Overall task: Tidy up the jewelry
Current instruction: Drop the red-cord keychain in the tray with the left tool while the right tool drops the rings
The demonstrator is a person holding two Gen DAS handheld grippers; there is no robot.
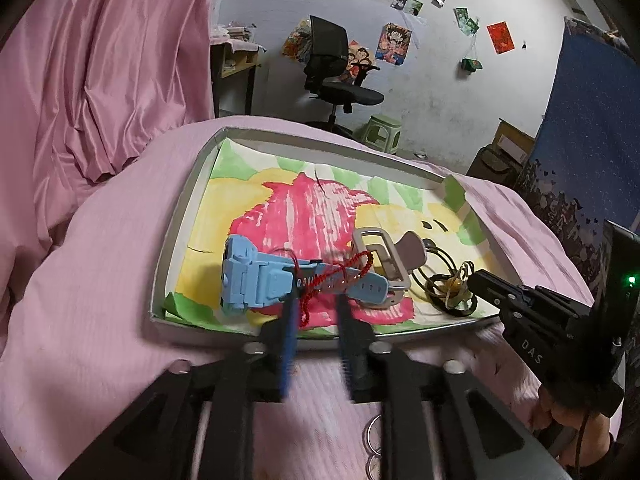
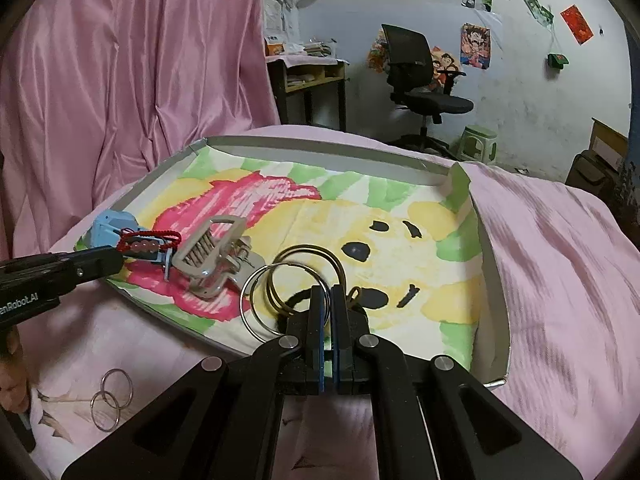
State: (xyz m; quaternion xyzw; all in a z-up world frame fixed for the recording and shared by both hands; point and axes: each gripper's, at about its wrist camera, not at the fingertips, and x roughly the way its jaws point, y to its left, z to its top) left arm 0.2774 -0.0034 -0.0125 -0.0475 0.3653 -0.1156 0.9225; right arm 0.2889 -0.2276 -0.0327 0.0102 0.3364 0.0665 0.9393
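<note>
Rings (image 2: 276, 296), thin, stiff and slippery, hang over the tray (image 2: 496, 280); my right gripper (image 2: 330, 300) pinches their rim. My left gripper (image 1: 316, 308), part open, seemingly straddles the blue watch (image 1: 256, 280) strap.

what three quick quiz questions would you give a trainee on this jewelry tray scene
1. True or false: the blue watch lies inside the tray.
2. Which one is shut on the bunch of rings? A the left one, B the right one, C neither.
3. What lies on the pink bedding just outside the tray's near edge?

Key:
1. True.
2. B, the right hand-held gripper.
3. Two loose rings.
</note>
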